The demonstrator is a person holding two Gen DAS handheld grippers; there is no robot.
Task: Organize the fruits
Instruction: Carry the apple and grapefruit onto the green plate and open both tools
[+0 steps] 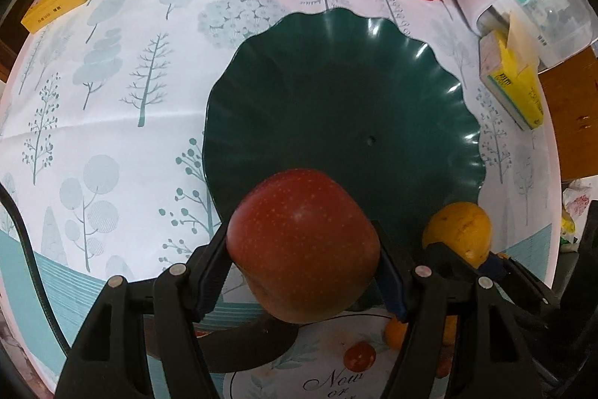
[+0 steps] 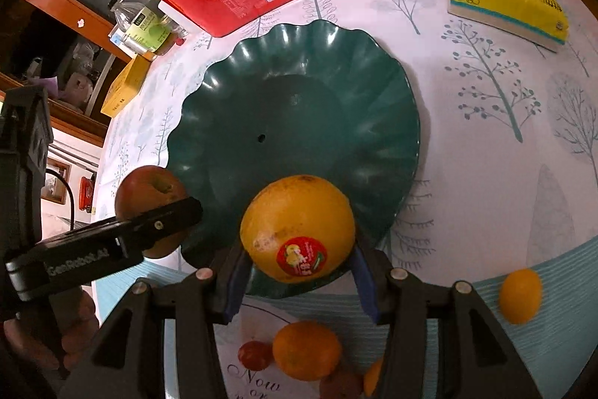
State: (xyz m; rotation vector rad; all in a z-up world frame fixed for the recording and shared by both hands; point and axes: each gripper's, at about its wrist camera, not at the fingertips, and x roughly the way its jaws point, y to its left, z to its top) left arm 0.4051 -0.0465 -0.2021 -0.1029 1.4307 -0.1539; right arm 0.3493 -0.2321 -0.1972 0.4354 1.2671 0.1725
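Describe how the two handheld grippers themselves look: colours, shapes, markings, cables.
Both are black plastic. The left gripper and right gripper each have angular slotted finger arms with silver pivot pins and blue pads. Seen from the right wrist, the left one's side carries pale "GenRobot.AI" lettering. A dark cable curves past at the left.

Red apple (image 1: 302, 245), yellow orange (image 2: 297, 227), dk green plate (image 2: 299, 107), tree-print cloth (image 1: 112, 81).

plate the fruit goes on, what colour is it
Dark green plate with a scalloped rim, clearest in the right wrist view.
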